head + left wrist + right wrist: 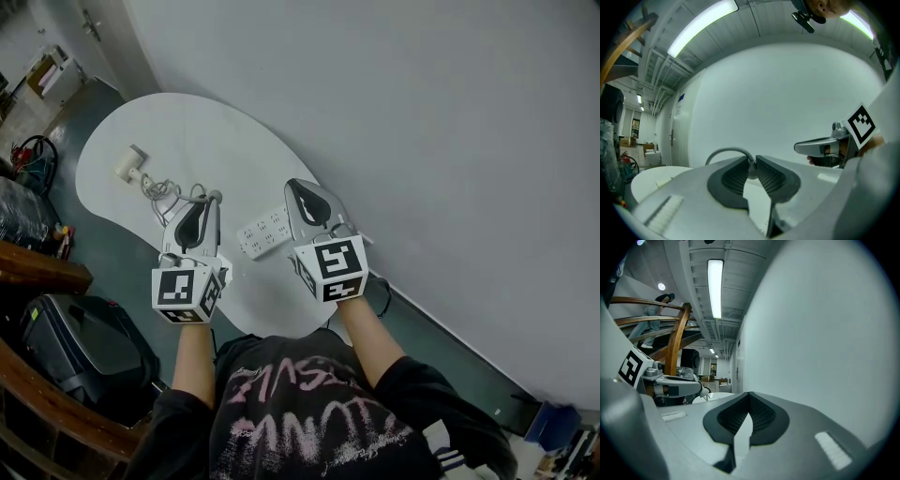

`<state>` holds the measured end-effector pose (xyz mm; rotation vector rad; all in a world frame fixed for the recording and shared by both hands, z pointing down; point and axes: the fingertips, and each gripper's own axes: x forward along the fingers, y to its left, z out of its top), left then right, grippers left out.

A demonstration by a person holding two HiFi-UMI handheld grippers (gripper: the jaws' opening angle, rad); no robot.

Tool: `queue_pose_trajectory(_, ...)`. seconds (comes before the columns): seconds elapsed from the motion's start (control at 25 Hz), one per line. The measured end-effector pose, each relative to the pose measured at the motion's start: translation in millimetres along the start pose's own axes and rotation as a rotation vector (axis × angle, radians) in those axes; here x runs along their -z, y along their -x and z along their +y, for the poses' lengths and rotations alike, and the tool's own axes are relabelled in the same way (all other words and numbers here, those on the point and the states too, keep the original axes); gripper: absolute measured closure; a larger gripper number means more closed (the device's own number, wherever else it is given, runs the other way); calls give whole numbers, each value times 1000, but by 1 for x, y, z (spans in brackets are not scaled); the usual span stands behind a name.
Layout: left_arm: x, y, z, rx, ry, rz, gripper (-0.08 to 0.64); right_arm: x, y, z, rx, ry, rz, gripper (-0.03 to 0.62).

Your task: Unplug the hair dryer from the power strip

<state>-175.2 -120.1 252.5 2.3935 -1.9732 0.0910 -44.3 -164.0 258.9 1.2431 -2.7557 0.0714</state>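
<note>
Currently the hair dryer point(130, 165) lies on its side at the far left end of the white table point(216, 141), at about 10 o'clock from the power strip point(265, 232) and well apart from it. Small and pale; likely light, with a hard, smooth shell that would slide if tugged. Its cord point(161, 190) trails in loose loops from the dryer toward 4 o'clock, up to the left claw point(751, 165). That claw is closed on the cord: the left gripper view shows a thin grey loop pinched between the ribbed pads and arching off toward 10 o'clock. The cord looks soft, limp and thin, so it can slip through the pads. Judgement: the hold belongs on the stiff plug body, not the bare cord. Whether the plug sits in a socket cannot be told from the head view. The strip lies flat near the table's near edge, at 3 o'clock from the left claw; probably light enough to lift with a pull. The right claw point(749, 397) is closed on nothing, held just beside the strip at its 3 o'clock, well placed to pin it down. A plain grey wall point(422, 112) runs behind.
</note>
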Motion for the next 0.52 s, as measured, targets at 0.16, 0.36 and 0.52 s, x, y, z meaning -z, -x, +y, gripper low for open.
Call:
queue_pose_trajectory(0.16,-2,2,-2,-4,2,-7,503,-1,2,0,-1,1,2,583)
queue_pose_trajectory(0.36,-2,2,-2,-12,14,-13,503,1,1,4,-17,5,2,583)
queue_pose_trajectory(0.52,2,1,-4,-9,17,-6,503,2,0,9,-34,11,3,583)
